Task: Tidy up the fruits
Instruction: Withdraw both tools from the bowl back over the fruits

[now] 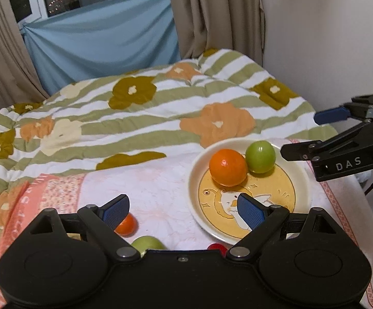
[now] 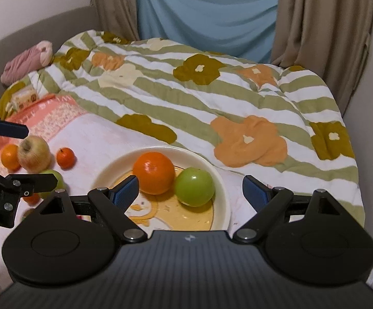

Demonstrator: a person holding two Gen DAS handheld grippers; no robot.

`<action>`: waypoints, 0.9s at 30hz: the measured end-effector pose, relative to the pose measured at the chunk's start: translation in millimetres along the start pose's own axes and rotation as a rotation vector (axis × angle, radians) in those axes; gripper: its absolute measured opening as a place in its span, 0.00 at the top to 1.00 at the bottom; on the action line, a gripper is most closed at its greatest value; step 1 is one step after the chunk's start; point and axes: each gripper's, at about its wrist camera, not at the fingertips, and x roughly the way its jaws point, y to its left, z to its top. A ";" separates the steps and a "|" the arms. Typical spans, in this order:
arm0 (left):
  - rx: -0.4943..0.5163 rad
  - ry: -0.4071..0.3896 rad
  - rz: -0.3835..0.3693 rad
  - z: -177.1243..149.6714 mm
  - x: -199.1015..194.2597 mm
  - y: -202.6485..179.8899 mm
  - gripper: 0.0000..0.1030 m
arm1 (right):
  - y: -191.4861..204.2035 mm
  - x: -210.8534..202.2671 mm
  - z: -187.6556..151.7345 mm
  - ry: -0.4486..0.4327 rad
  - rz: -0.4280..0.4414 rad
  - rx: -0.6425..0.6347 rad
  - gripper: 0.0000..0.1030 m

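Plate (image 2: 222,180) on soft bed (image 2: 186,97) — orange (image 2: 153,176), green apple (image 2: 194,186) (may roll off). Left hand-held gripper (image 1: 182,207), right hand-held gripper (image 2: 190,191): both agape, empty.

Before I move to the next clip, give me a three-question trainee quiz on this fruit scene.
1. True or false: the plate holds an orange and a green apple.
2. Which fruit on the cloth is largest? A) small orange B) pale apple C) red fruit
3. Fill in: both the left gripper and the right gripper are ____ and hold nothing.

Key: 1 true; 2 B; 3 open.
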 end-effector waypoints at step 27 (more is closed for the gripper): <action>-0.065 -0.124 0.059 -88.2 -116.1 128.8 0.00 | 172.8 -114.4 -13.3 -0.078 -0.124 0.220 0.00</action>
